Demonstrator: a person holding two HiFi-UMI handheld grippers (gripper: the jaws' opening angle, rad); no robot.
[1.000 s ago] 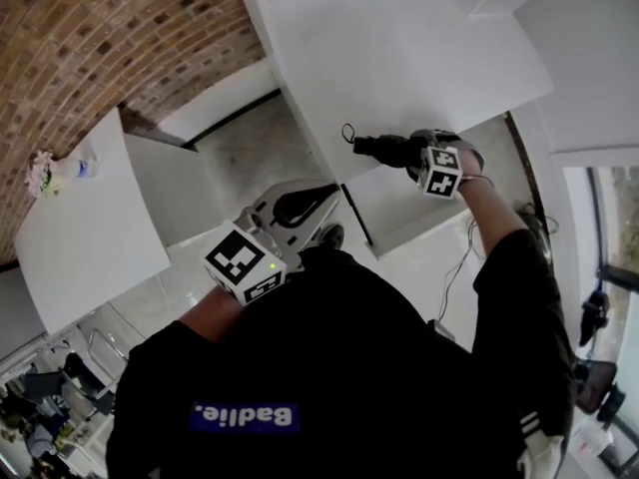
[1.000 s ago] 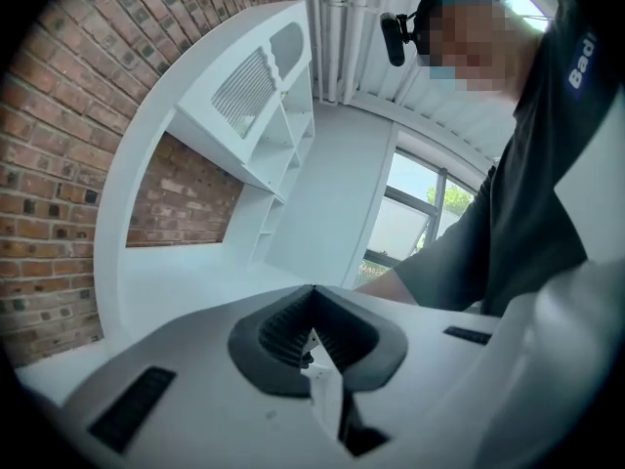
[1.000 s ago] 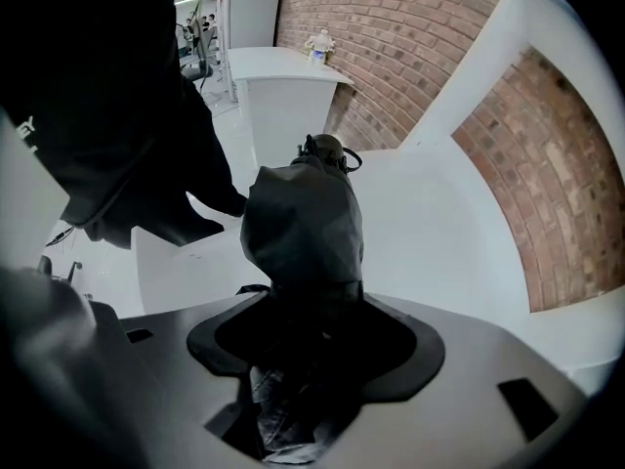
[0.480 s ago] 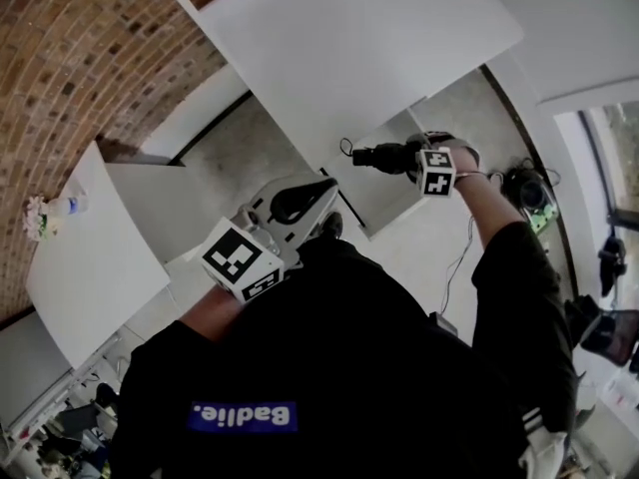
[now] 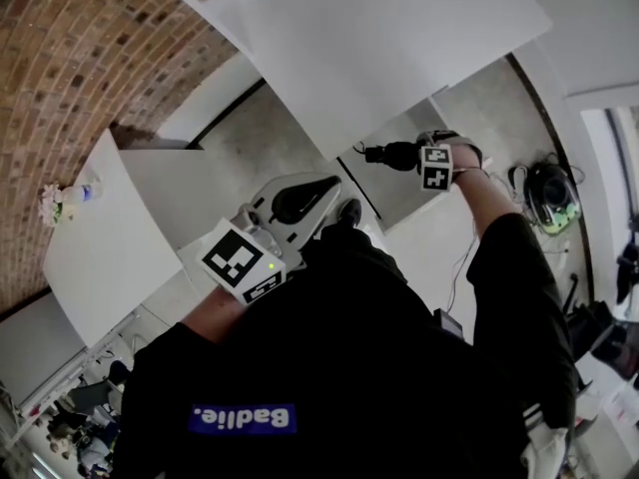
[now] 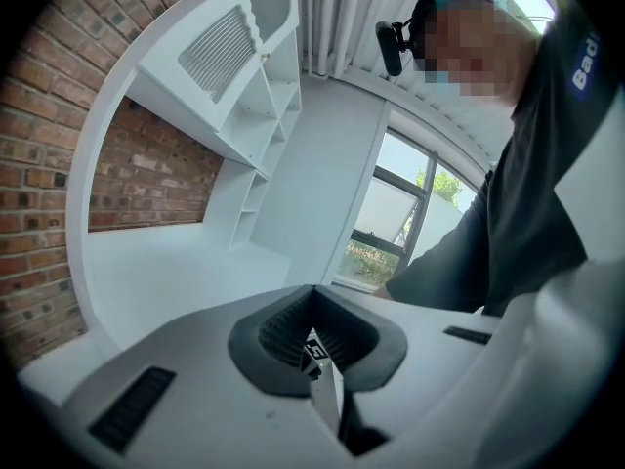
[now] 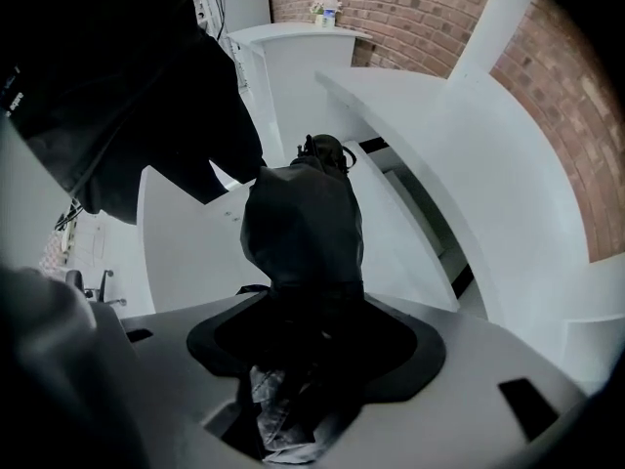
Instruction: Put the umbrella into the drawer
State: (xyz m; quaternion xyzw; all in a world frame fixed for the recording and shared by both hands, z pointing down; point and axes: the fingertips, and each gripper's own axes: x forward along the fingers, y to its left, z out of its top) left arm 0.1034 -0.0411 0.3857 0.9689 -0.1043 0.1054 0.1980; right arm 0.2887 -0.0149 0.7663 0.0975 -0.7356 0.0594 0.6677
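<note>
Carry step: your R gripper (image 5: 407, 155) pinches umbrella (image 7: 303, 223) above drawer (image 5: 394, 196); L gripper (image 6: 314, 335) pressed together, empty. Next: lower it inside, then release.

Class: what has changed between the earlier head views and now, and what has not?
The right hand-held gripper, still clamped on the black umbrella, carried it off the edge of the white desk and down over the open drawer. The left hand-held gripper stays shut and empty.

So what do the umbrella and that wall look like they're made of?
The umbrella looks like soft matte black fabric, probably nylon: it bunches in creased folds. The wall is bare red-brown brick, rough, with pale mortar lines.
</note>
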